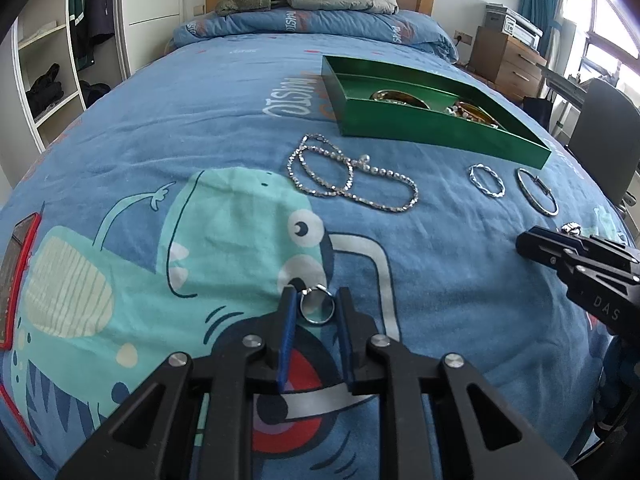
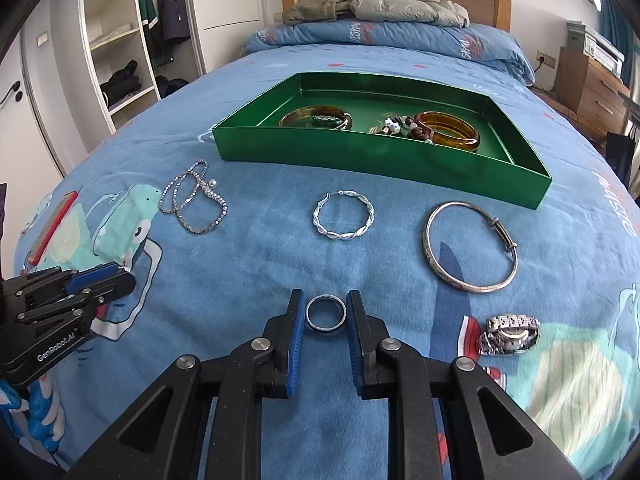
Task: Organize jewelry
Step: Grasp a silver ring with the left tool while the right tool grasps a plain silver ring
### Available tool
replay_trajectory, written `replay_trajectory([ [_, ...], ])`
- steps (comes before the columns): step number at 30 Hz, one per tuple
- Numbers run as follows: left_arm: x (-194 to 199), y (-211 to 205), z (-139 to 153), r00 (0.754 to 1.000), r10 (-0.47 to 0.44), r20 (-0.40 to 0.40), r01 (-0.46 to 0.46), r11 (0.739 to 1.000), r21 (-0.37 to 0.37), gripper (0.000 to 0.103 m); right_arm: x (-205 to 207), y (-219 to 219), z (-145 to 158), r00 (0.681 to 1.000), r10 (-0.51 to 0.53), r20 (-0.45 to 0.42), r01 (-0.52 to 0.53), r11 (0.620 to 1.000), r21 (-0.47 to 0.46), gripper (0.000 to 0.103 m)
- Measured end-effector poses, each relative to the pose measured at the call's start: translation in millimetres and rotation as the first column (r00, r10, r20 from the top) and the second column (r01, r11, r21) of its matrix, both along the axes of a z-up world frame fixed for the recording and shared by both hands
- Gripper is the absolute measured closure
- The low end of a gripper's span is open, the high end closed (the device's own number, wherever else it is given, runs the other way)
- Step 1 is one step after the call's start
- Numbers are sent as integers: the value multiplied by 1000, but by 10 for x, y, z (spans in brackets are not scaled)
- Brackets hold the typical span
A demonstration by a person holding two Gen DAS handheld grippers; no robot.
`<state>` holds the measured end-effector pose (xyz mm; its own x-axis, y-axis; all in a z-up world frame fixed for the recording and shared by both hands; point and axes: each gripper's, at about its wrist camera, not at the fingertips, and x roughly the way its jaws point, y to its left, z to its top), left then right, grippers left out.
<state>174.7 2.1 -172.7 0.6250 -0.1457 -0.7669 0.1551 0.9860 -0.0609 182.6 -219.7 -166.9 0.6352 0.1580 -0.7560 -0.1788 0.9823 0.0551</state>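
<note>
Looking down both grippers at once, two rings are framed on the blue cartoon bedspread [image 2: 256,248]. The left gripper [image 1: 318,300] has its fingers apart around a small stone-set ring [image 1: 317,309]; the ring sits close by the left pad, clear of the right one, not pinched. The right gripper [image 2: 325,307] straddles a plain silver band [image 2: 325,313], fingers apart with slim gaps on both sides.

The right wrist view looks into the green tray [image 2: 520,168]: a dark amber bangle [image 2: 316,118], a beaded piece [image 2: 394,126] and an orange amber bangle [image 2: 448,130] lie inside. The left view barely glimpses them over the tray wall. Only the right view shows the steel watch [image 2: 510,334] whole, lying beside the right gripper; the left catches just a glint.

Both views carry the sparkling chain necklace [image 1: 348,178], the twisted silver bracelet [image 2: 343,216] and the thin silver bangle [image 2: 470,246], all lying on the bed in front of the tray. The red-edged phone [image 1: 18,280] shows larger at the left view's edge.
</note>
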Motion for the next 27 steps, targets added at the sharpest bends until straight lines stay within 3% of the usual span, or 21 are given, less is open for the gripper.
replay_trajectory([
  [10, -151, -3, 91, 1000, -3, 1, 3, 1000, 9, 85, -324, -60, 152, 1000, -18, 5, 18, 1000, 20, 83],
  [27, -498, 62, 566, 997, -25, 73, 25, 1000, 11, 85, -849, -90, 552, 996, -38, 86, 34, 999, 41, 83],
])
